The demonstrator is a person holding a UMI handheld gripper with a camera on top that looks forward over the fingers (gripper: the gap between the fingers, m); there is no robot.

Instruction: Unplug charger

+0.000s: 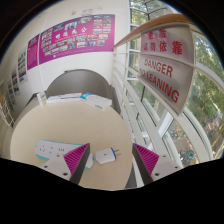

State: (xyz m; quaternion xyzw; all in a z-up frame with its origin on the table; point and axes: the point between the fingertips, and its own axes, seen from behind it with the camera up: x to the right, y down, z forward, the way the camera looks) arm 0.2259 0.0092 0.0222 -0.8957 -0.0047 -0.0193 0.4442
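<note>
Gripper [110,160] fingers apart, holding nothing; pink pads [76,157] flank white charger [105,156]. Charger lies on round table [40,128] near its front edge, between fingertips, gaps either side. Long axis seems to run left-right toward white power strip [52,150], just left; plugged or not, unclear. Beyond: curved bench [78,98], pink posters [75,36], red danger sign [160,70] on glass, right.

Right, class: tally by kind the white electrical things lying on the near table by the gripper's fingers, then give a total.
Power strip: 1
Charger: 1
Total: 2
Both lie on the near table. The gripper is open; the charger lies between its fingers with a gap at each side, and the power strip lies just outside the left finger.
</note>
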